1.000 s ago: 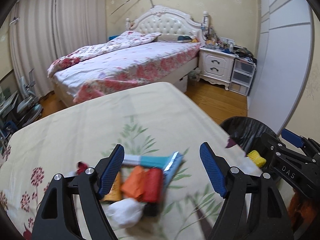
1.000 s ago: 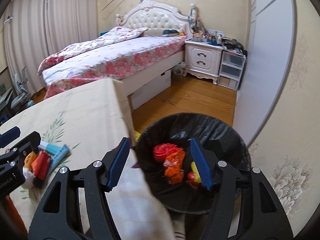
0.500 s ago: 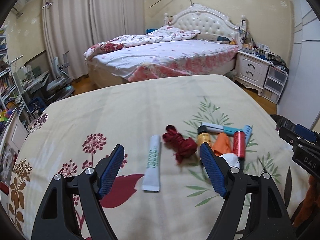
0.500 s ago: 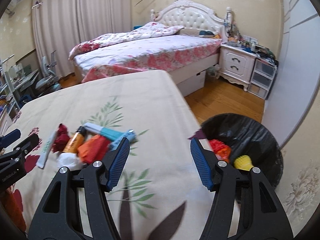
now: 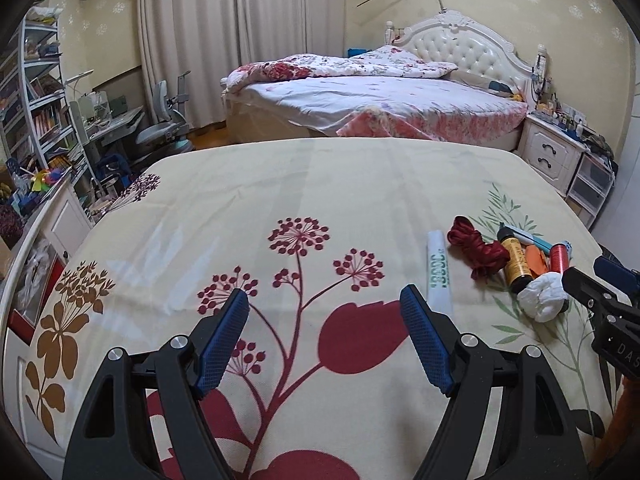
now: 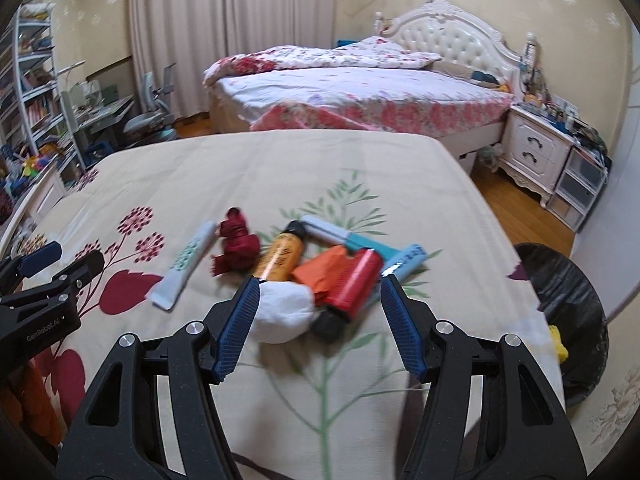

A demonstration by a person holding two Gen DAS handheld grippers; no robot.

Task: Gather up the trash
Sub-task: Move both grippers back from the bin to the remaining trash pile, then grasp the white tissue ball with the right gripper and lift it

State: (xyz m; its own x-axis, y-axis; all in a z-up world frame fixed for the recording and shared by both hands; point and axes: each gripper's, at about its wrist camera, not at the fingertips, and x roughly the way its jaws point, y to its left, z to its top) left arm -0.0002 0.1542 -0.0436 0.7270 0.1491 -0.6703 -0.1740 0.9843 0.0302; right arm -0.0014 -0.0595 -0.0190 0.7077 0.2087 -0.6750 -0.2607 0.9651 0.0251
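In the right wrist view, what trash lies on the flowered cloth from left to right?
Flat white-and-green tube → crumpled dark red cord → orange bottle with black cap → red cylinder → blue-and-teal strip.

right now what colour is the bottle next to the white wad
Orange-yellow with a black cap; the right wrist view shows it best.

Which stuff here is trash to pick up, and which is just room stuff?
For the job:
white wad
red bottle
orange bottle
orange wrapper
red ribbon
white tube
blue tube
black bin

Just lying about:
bed
nightstand
desk chair
bookshelf
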